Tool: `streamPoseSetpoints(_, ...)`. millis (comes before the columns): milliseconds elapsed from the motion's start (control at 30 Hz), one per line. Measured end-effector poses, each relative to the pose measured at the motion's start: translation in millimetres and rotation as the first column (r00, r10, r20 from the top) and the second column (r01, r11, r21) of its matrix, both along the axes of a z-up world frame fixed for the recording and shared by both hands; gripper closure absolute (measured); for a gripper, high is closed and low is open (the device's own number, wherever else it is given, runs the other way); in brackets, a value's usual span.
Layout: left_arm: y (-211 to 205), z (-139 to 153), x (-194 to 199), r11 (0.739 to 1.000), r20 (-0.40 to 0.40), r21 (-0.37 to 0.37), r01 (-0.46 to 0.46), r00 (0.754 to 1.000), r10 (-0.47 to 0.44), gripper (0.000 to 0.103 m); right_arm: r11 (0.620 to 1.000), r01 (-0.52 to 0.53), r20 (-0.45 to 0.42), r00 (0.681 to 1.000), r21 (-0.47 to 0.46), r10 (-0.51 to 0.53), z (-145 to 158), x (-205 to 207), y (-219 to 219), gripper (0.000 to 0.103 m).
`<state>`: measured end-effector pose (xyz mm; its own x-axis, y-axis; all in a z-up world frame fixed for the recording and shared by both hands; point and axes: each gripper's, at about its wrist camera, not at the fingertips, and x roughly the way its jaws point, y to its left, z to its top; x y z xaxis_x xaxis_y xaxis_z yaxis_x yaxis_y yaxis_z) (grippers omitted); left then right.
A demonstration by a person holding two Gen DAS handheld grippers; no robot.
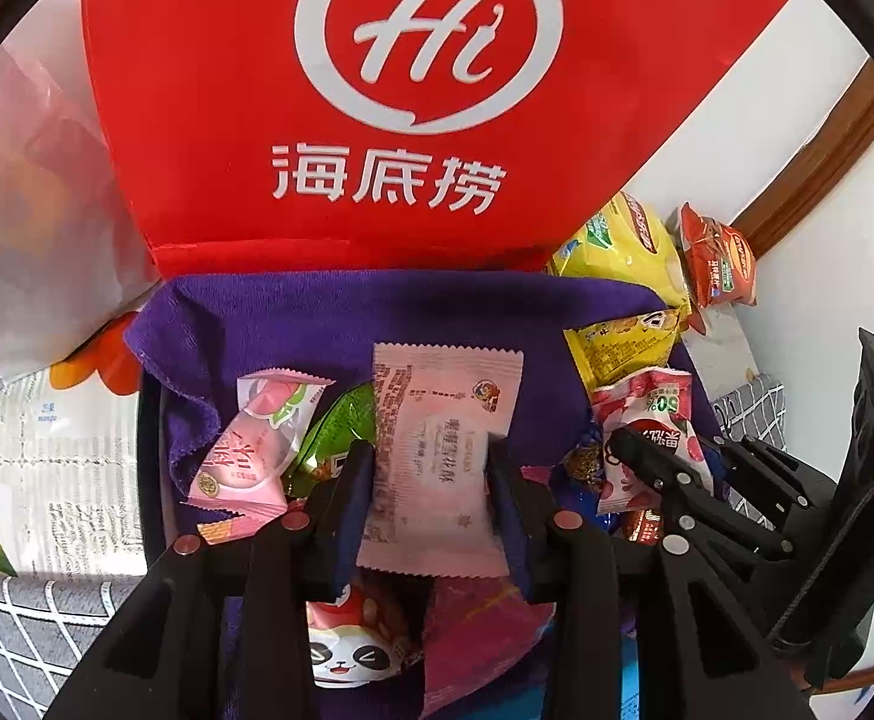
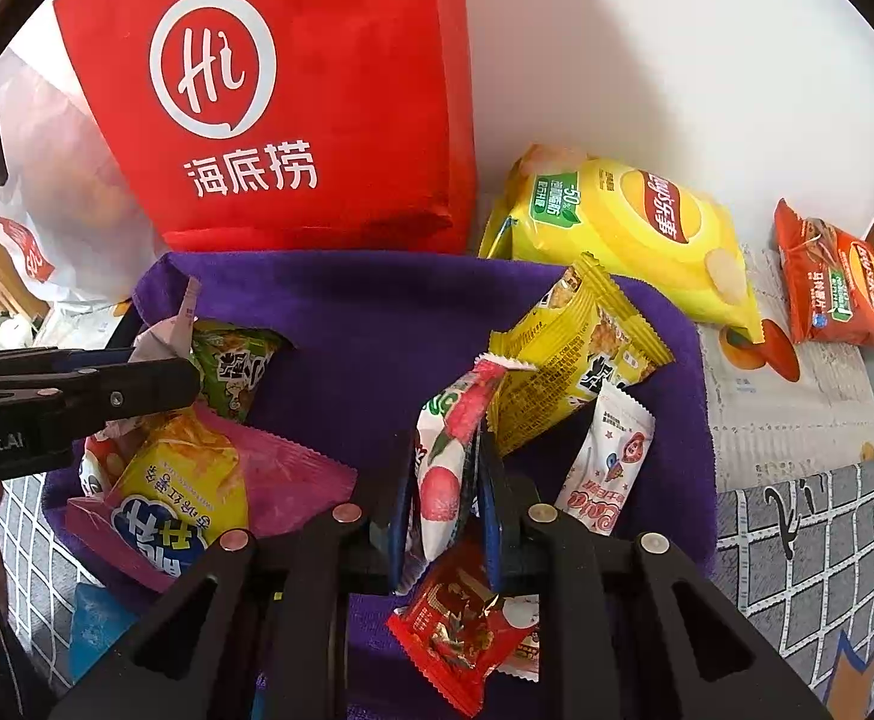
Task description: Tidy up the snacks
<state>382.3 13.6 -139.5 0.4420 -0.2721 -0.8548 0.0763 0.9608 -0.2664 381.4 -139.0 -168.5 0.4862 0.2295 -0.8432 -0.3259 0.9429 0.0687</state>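
My left gripper (image 1: pixel 431 480) is shut on a pale pink snack packet (image 1: pixel 443 450), held above the purple cloth-lined box (image 1: pixel 341 312). My right gripper (image 2: pixel 443 498) is shut on a white lychee packet (image 2: pixel 443 456) over the same box (image 2: pixel 365 324). In the left wrist view the right gripper (image 1: pixel 635 450) shows at the right, holding the lychee packet (image 1: pixel 653 420). In the right wrist view the left gripper (image 2: pixel 155 381) shows at the left with its pink packet (image 2: pixel 167 330). Loose in the box lie a yellow packet (image 2: pixel 569 360), a green packet (image 2: pixel 236 369), a peach packet (image 1: pixel 257 444), a magenta packet (image 2: pixel 281 480) and a red packet (image 2: pixel 461 618).
A red Haidilao bag (image 2: pixel 293 96) stands behind the box against the white wall. A yellow crisp bag (image 2: pixel 623 228) and an orange crisp bag (image 2: pixel 833 282) lie to the right on the patterned tablecloth (image 2: pixel 797 396). A white plastic bag (image 1: pixel 23 210) sits at the left.
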Motion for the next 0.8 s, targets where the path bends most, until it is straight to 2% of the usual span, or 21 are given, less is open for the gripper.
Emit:
streamPoseSetpoints(67, 1.3, 6.2, -2.8, 1.0, 0.02, -0.006, 0.004, 1.0, -0.004, 0.055, 1.0, 0.001, 0.005, 1.0, -0.012, -0.001, 2.7, -2.8, 2.1, 0.072)
streamPoseSetpoints(133, 3.8, 14.9, -6.5, 1.0, 0.045, -0.011, 0.004, 0.999, -0.003, 0.041, 1.0, 0.003, 0.018, 1.0, -0.006, -0.003, 7.6, -6.8, 2.9, 0.064)
streamPoseSetpoints(400, 4.2, 49.3, -27.9, 1.0, 0.106, -0.023, 0.018, 0.994, -0.016, 0.025, 0.997, 0.081, 0.085, 0.993, 0.014, -0.082, 40.6, -34.1, -8.0, 0.037)
streamPoseSetpoints(500, -0.1, 67.8, -42.8, 1.0, 0.152, -0.01, 0.022, 0.988, -0.02, 0.023, 0.995, 0.097, 0.106, 0.99, 0.005, -0.097, 55.9, -50.2, -7.9, 0.033)
streamPoseSetpoints(633, -0.8, 82.2, -69.4, 0.999, 0.165, -0.02, 0.026, 0.986, -0.022, 0.021, 0.993, 0.114, 0.111, 0.987, 0.019, -0.116, 77.5, -72.2, -13.4, 0.026)
streamPoseSetpoints(800, -0.5, 97.5, -114.6, 1.0, 0.198, -0.017, 0.021, 0.98, -0.018, 0.022, 0.99, 0.137, 0.146, 0.979, 0.037, -0.141, 105.8, -108.1, -22.0, 0.026)
